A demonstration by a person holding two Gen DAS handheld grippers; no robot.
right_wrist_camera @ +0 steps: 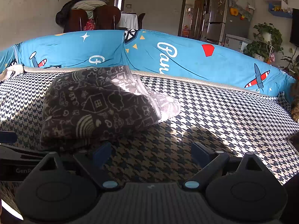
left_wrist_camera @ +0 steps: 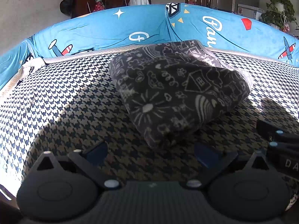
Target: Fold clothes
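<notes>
The garment is a dark grey doodle-print piece, already bundled into a thick packet on the houndstooth cover. It sits just in front of the blue cushion.

Left gripper: jaws spread wide, holding nothing. The packet's near corner sits at its 12 o'clock, just beyond the gap between the tips.

Right gripper: also spread and empty. From its camera the garment lies at 10–11 o'clock, with its near edge next to the left fingertip. I cannot tell whether they touch.

The fold looks nearly done to me. One layer's pale-trimmed hem sticks out at the packet's 3 o'clock side, catching the sun. The stack isn't square.

How I'd handle the step:
- Right gripper goes for the stray hem. Pinch the trim, not the plush middle, since the trim is thinner and grips cleaner.
- Left gripper pins the near corner so the packet doesn't slide on the cover.
- Lift the hem low, carry it over towards 9 o'clock and lay it flush with the top layer.
- Press along the crease before letting go. The fabric looks springy and may bounce back open.

Risk: grabbing too deep picks up several layers and undoes the bundle.
</notes>
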